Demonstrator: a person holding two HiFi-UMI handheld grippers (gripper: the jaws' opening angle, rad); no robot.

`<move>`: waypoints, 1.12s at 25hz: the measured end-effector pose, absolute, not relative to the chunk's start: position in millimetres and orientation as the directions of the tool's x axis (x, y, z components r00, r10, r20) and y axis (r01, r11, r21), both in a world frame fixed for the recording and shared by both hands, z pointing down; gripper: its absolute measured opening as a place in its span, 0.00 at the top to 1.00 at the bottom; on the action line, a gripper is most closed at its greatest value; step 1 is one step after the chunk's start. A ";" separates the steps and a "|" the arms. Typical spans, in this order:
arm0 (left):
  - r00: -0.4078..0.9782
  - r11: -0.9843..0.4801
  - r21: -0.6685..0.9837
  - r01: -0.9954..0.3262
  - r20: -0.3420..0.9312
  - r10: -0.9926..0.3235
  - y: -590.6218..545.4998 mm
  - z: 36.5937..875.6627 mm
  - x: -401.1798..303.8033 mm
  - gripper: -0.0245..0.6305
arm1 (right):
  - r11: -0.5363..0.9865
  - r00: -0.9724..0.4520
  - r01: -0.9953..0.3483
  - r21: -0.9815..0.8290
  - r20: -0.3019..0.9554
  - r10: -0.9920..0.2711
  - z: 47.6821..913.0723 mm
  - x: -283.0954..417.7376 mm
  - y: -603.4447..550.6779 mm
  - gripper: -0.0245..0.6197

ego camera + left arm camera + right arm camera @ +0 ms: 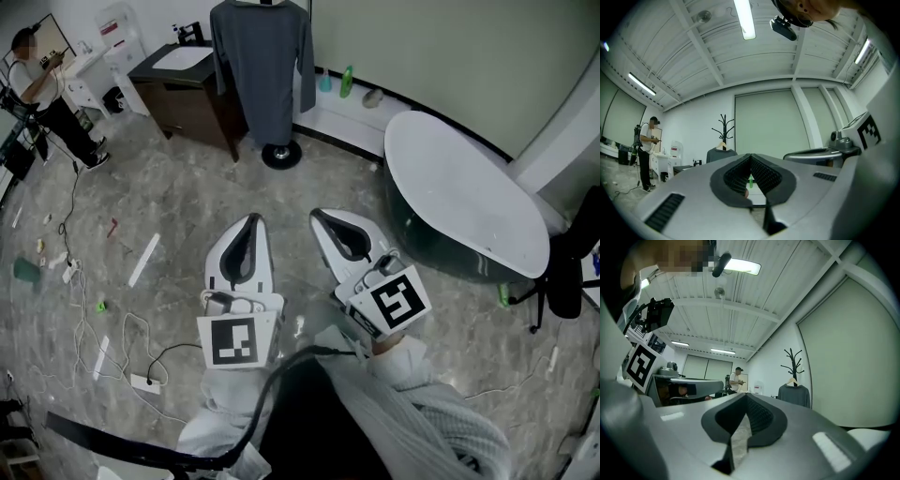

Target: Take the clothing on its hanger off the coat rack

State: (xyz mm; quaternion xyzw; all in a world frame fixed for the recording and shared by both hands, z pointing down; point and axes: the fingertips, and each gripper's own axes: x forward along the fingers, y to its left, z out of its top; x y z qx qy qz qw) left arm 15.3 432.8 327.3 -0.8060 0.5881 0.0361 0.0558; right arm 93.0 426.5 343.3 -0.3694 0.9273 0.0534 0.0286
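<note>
Left gripper [249, 225] and right gripper [328, 223] are closed tight, holding nothing; unless opened, hanger [792, 381] cannot be gripped; rack [792, 359] may be toppled.

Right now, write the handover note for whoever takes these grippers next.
Left gripper: shut, empty.
Right gripper: shut, empty.
Both are held low, well short of the coat rack.
The grey sweater hangs on its hanger on the rack, ahead across the floor.
Done: nothing.
Left: walk up, grip the hanger, lift it and the sweater off the rack.
</note>
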 end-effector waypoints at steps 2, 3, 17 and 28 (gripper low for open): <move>0.288 -0.286 -0.041 -0.957 -0.114 -0.951 420.1 332.8 1.3 0.96 | 0.731 -0.735 -0.678 0.072 -0.075 -0.674 350.8 81.3 410.7 0.96; 0.278 -0.277 -0.032 -0.960 -0.111 -0.954 411.9 336.0 -8.0 0.96 | 0.737 -0.740 -0.672 0.069 -0.069 -0.669 354.4 73.9 401.2 0.96; 0.171 -0.161 -0.105 -0.981 -0.095 -0.981 141.9 329.4 -146.4 0.96 | 0.775 -0.781 -0.625 0.094 -0.078 -0.620 351.2 -51.1 112.0 0.96; 0.193 -0.177 -0.130 -0.976 -0.118 -0.974 -46.9 309.4 -206.7 0.96 | 0.767 -0.779 -0.626 0.143 -0.056 -0.625 329.5 -111.5 -64.7 0.96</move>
